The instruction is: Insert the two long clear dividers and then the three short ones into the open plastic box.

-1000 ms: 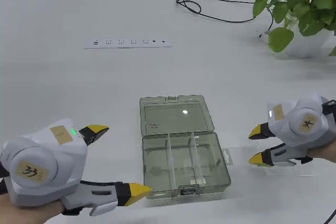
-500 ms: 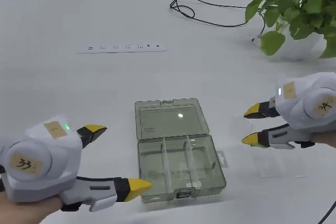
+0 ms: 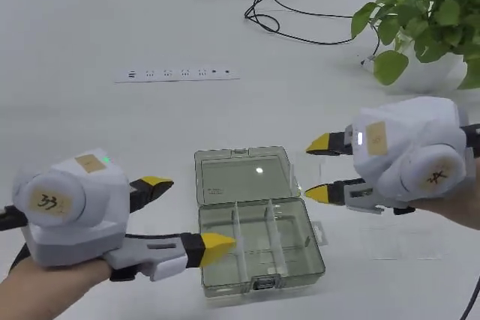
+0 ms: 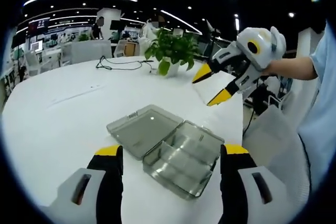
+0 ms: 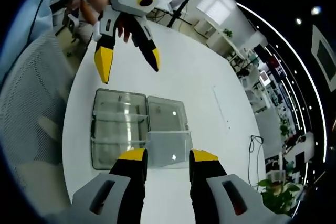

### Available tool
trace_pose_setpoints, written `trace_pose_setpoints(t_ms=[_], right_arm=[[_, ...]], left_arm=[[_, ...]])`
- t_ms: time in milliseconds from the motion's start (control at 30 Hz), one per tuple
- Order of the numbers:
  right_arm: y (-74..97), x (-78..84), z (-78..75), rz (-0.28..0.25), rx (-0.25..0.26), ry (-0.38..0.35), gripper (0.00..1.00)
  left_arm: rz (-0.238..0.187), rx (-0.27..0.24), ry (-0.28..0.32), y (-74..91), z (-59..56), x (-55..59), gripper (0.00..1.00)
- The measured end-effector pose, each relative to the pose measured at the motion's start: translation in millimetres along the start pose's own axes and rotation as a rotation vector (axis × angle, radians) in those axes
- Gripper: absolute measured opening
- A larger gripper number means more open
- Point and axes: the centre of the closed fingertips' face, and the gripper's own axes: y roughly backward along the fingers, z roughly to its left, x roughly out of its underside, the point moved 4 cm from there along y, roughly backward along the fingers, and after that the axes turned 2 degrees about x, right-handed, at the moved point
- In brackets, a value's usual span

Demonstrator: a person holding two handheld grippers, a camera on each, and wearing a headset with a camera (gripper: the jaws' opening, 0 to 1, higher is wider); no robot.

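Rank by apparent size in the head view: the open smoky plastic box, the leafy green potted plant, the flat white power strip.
1. Open smoky plastic box and leafy green potted plant: similar spread; the plant is farther and cropped by the frame, so unranked.
2. Flat white power strip: clearly smallest.
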Motion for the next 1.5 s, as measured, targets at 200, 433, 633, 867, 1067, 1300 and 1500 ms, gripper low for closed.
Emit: trace_pose_setpoints(t_ms=[200,433,633,867,1067,1300,1500], right_arm=[[-9.1,-15.2,3.2,-0.011,0.021,0.062,0.32],[-16.3,-26.9,4.7,-0.025,0.027,0.091,0.32],[-18.4,-30.3,9.4,-0.022,0.022,0.104,0.32],[-19.7,-31.3,16.2,-0.018,0.004,0.131,0.32],[-21.5,-33.3,21.0,-0.018,-0.001,0.136,0.32],[-22.2,-39.3,28.3,-0.034,-0.015,0.15,0.32],[-22.3,-40.9,31.7,-0.032,-0.018,0.145,0.32]], left_arm=[[-0.053,0.051,0.153,-16.2,-2.2,-19.4,0.61],[-0.049,0.117,0.267,-35.6,-10.7,-24.8,0.41],[-0.065,0.148,0.386,-41.9,-12.3,-25.0,0.25],[-0.055,0.19,0.444,-42.5,-16.9,-24.0,0.08],[-0.06,0.209,0.489,-41.9,-18.4,-20.4,0.02],[-0.065,0.229,0.523,-40.0,-21.7,-17.1,0.0],[-0.057,0.25,0.566,-38.4,-22.9,-14.4,0.0]])
